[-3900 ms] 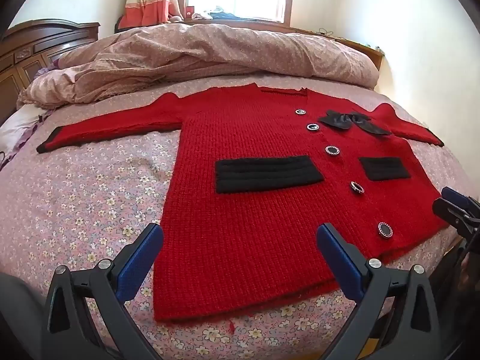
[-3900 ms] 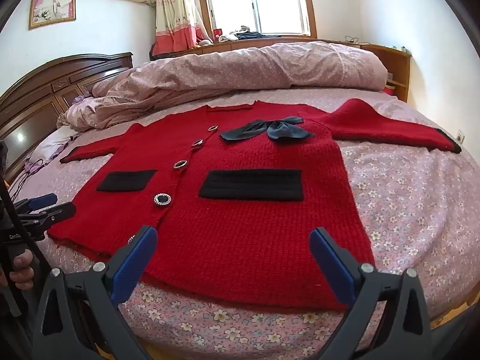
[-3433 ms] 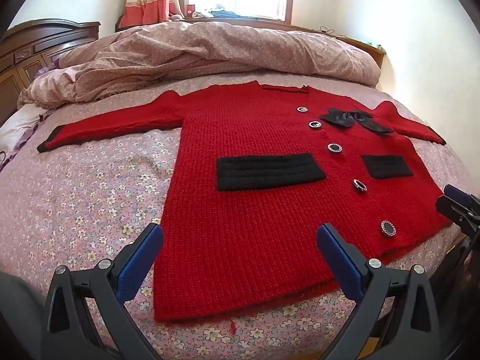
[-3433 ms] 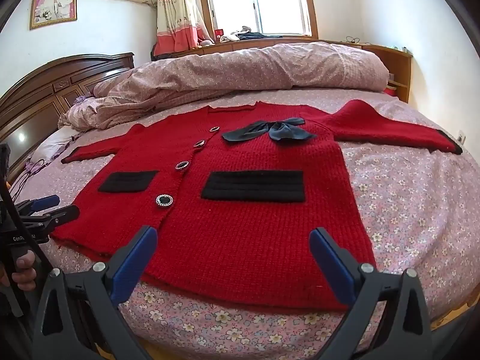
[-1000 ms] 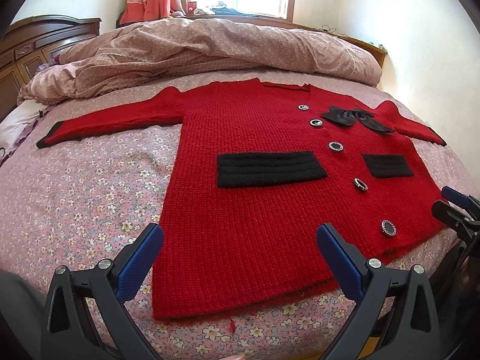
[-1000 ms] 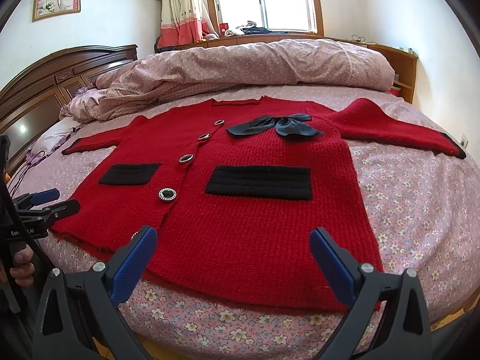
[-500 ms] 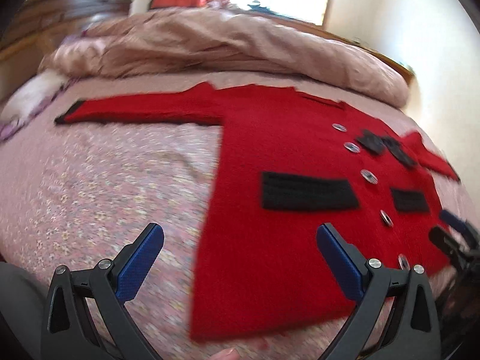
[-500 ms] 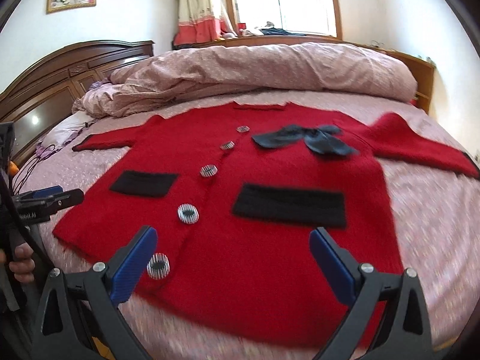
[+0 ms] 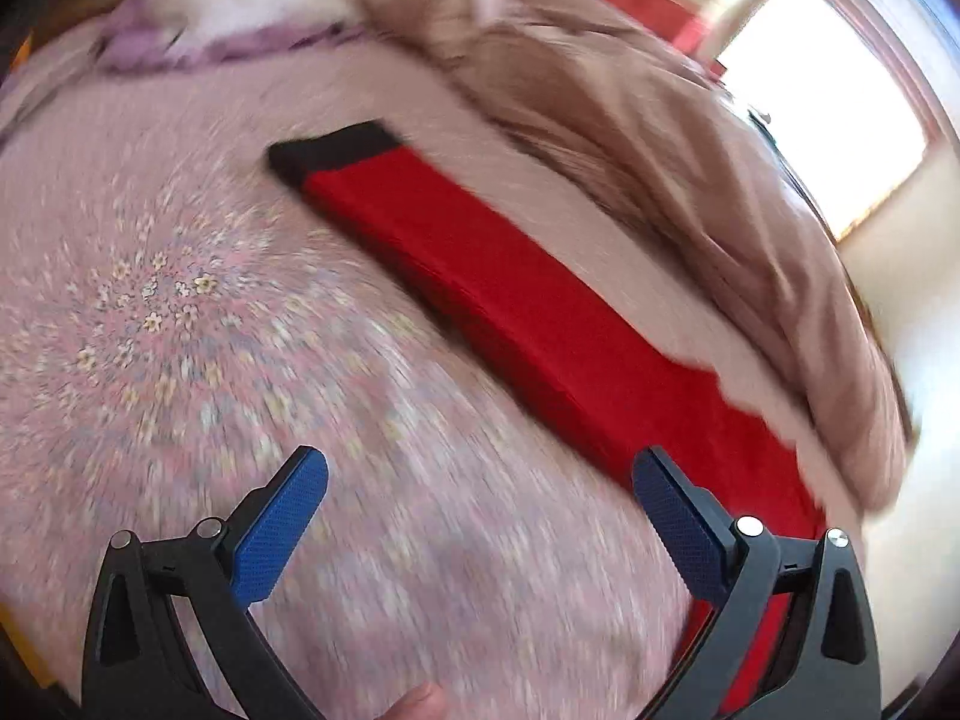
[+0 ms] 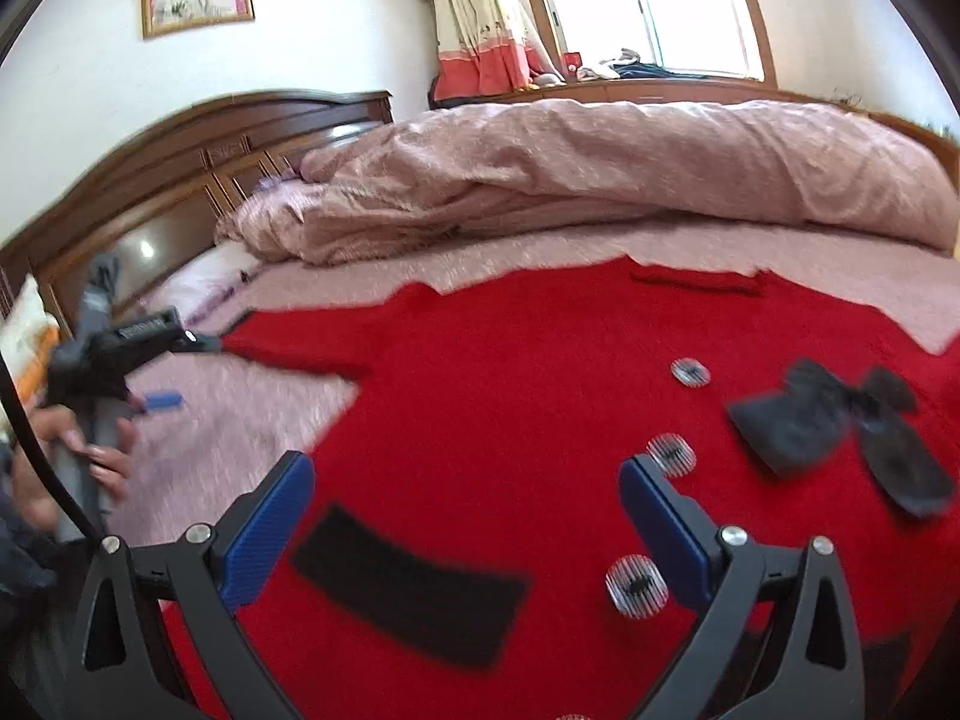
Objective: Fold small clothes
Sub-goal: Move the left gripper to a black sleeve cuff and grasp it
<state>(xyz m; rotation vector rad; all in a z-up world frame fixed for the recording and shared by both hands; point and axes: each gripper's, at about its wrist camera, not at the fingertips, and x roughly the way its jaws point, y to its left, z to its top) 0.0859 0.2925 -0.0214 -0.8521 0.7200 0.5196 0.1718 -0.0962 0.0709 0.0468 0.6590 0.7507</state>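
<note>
A small red knit cardigan (image 10: 540,396) with black pockets, round buttons and a black bow (image 10: 840,420) lies flat, front up, on the bed. Its left sleeve (image 9: 510,300), red with a black cuff (image 9: 327,150), stretches across the left wrist view. My left gripper (image 9: 480,516) is open and empty, above the bedsheet just short of that sleeve; it also shows in the right wrist view (image 10: 168,372) near the sleeve end. My right gripper (image 10: 468,510) is open and empty, low over the cardigan's chest between a pocket (image 10: 408,582) and the buttons.
The bed has a pink floral sheet (image 9: 180,312). A bunched pink duvet (image 10: 570,180) lies along the far side. A dark wooden headboard (image 10: 180,180) and pillows (image 9: 240,6) are at the left. A window (image 10: 648,6) is behind.
Both grippers moved forward and left over the bed. The left one swung from the cardigan's hem toward the left sleeve. The right one came in low over the chest. Both stay open.
</note>
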